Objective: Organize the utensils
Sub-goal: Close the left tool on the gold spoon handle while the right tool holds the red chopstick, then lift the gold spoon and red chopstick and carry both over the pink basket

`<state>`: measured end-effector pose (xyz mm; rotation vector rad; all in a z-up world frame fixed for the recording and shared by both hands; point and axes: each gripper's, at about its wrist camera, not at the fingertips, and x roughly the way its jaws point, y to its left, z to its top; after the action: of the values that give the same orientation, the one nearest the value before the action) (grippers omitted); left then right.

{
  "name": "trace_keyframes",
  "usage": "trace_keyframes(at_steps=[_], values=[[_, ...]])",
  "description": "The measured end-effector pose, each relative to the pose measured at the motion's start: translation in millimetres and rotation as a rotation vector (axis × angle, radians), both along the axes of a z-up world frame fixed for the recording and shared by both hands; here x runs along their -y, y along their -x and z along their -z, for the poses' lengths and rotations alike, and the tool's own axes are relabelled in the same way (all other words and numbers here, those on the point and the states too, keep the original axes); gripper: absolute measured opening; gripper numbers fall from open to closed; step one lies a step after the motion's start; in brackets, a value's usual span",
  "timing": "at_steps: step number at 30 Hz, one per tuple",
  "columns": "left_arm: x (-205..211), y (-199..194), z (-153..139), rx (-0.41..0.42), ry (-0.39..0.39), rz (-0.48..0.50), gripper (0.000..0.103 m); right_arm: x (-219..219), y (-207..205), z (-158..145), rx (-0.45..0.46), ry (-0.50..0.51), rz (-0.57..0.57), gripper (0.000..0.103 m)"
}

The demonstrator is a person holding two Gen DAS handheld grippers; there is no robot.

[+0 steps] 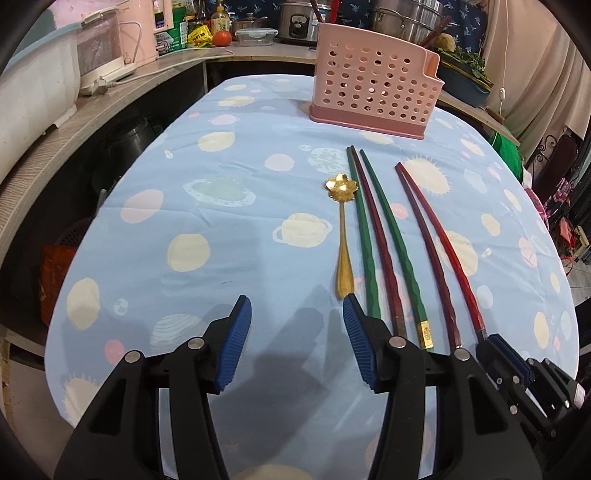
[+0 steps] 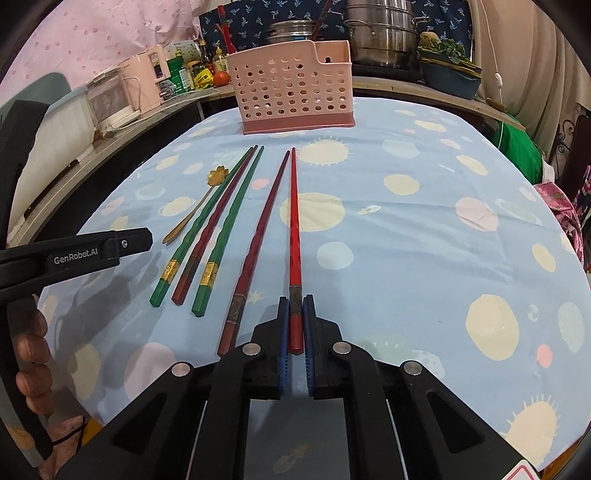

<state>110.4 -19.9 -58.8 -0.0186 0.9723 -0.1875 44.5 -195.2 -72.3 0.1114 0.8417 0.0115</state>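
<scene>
A pink perforated utensil holder point(image 1: 373, 88) point(image 2: 295, 88) stands at the table's far side. On the blue cloth lie a gold flower spoon point(image 1: 341, 229) point(image 2: 195, 210), two green chopsticks point(image 1: 365, 236) point(image 2: 225, 218), a dark red one between them point(image 2: 210, 229), and another dark red one point(image 1: 428, 251) point(image 2: 255, 251). My right gripper point(image 2: 296, 306) is shut on the thick end of a bright red chopstick point(image 2: 294, 225) point(image 1: 450, 254); whether it rests on the cloth I cannot tell. My left gripper point(image 1: 297, 306) is open and empty, near the spoon's handle end.
A counter point(image 1: 122, 88) with a pink appliance, bottles, a tomato and steel pots point(image 2: 380, 33) runs behind and left of the table. A blue bowl of greens point(image 2: 450, 70) sits at the back right. The left gripper's body point(image 2: 74, 254) shows at the right view's left edge.
</scene>
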Motion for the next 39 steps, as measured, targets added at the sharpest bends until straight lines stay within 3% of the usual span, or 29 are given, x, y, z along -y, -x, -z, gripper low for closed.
trace_keyframes(at_steps=[9, 13, 15, 25, 33, 36, 39], values=[[14.4, -12.6, 9.4, -0.020, 0.010, 0.011, 0.045, 3.1, -2.2, 1.7, 0.003, -0.017, 0.005, 0.007], [17.3, -14.9, 9.3, -0.019, 0.011, 0.020, 0.018, 3.9, -3.1, 1.9, 0.005, -0.021, 0.006, 0.007], [18.3, -14.9, 9.5, -0.020, 0.013, 0.028, 0.011, 4.3, -3.1, 1.8, 0.006, -0.021, 0.006, 0.007], [14.1, -3.1, -3.9, 0.016, 0.037, 0.054, 0.010, 5.6, 2.6, -5.2, 0.018, -0.032, 0.010, 0.007], [5.5, 8.5, -36.5, 0.076, 0.065, 0.053, 0.008, 9.7, 11.1, -37.0, 0.098, -0.051, 0.024, 0.007], [2.6, 10.0, -50.8, 0.102, 0.075, 0.050, 0.001, 14.4, 13.6, -53.5, 0.139, -0.067, 0.034, 0.007], [1.5, 10.0, -61.6, 0.125, 0.074, 0.047, 0.001, 21.4, 14.6, -69.5, 0.177, -0.095, 0.047, 0.007]])
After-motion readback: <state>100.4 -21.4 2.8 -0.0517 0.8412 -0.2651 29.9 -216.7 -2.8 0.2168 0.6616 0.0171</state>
